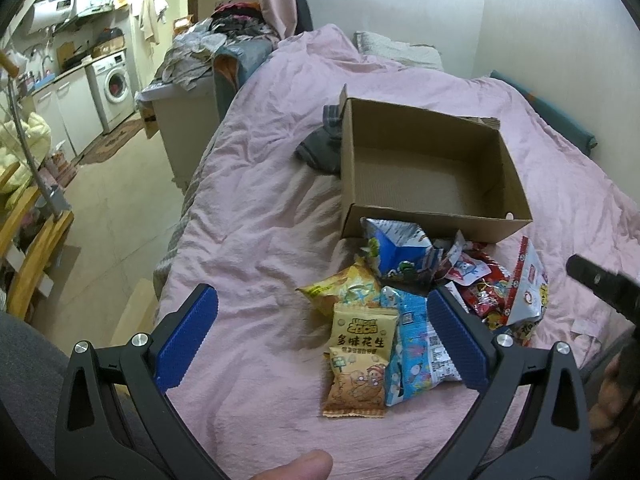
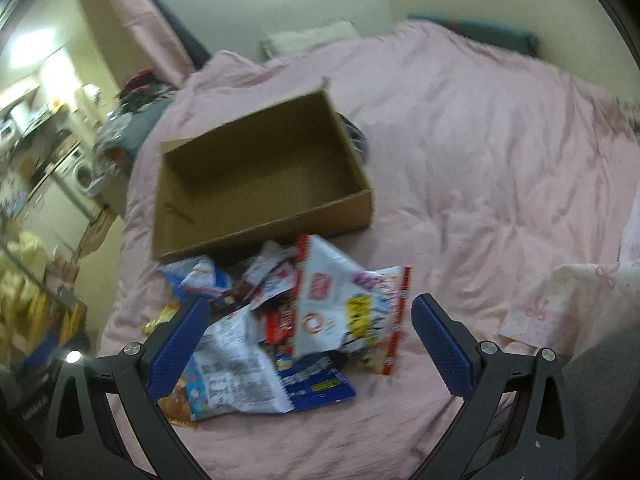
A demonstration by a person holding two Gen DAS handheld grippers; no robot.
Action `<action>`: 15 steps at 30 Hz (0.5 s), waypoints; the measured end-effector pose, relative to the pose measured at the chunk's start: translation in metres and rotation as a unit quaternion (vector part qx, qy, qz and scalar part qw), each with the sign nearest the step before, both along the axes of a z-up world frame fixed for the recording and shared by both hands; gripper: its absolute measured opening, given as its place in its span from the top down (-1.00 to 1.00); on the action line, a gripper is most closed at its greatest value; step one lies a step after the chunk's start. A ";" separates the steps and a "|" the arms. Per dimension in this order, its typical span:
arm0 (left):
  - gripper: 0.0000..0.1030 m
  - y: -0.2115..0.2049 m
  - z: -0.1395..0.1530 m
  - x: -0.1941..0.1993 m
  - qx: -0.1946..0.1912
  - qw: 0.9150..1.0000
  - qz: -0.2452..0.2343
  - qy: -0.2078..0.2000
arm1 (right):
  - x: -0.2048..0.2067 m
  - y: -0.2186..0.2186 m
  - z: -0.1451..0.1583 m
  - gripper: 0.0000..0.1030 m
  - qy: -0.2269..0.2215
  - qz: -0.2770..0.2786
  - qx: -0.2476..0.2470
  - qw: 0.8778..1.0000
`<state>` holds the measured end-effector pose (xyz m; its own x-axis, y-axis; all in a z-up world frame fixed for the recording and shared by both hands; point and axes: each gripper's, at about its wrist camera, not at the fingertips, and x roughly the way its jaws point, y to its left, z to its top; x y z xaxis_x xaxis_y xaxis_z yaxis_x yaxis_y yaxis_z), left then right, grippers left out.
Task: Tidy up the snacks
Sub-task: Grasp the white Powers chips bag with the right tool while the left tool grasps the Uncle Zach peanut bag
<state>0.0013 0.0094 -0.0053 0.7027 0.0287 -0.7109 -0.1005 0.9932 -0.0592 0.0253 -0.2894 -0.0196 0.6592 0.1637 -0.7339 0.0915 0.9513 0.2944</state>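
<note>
Nearest to us, the left gripper hangs over the bed with its blue fingers spread wide and nothing between them. Directly ahead of it, inside the gap, lies the peanut packet, flat on the pink cover, its long axis running away from us along the line of the fingers. A light-blue packet lies touching its right side, partly under the right finger, so we judge a sideways closure would catch both unless the fingers straddle the peanut packet alone.

The right gripper is likewise wide open and empty, poised above the other side of the snack pile. The large white-and-red bag sits between its fingers, tilted and overlapping a blue-edged bag nearer us.

We judge each hand is nearest to its own side of the heap, the left to the peanut packet.

Just beyond the pile stands the cardboard box, open and empty, its near wall touching the furthest packets. That wall is what any carried snack must clear. Behind the box's left corner lies a dark cloth, out of the way.
</note>
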 end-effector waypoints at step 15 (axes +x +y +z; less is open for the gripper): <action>-1.00 0.019 -0.006 0.009 -0.016 0.999 0.032 0.034 | 0.078 -0.033 -0.099 -0.99 0.233 0.005 0.125 0.964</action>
<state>0.0102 0.0280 -0.0116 0.6508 0.0495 -0.7577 -0.1691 0.9823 -0.0810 0.1038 -0.3225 -0.1191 0.2652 0.3781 -0.8870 0.2610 0.8574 0.4435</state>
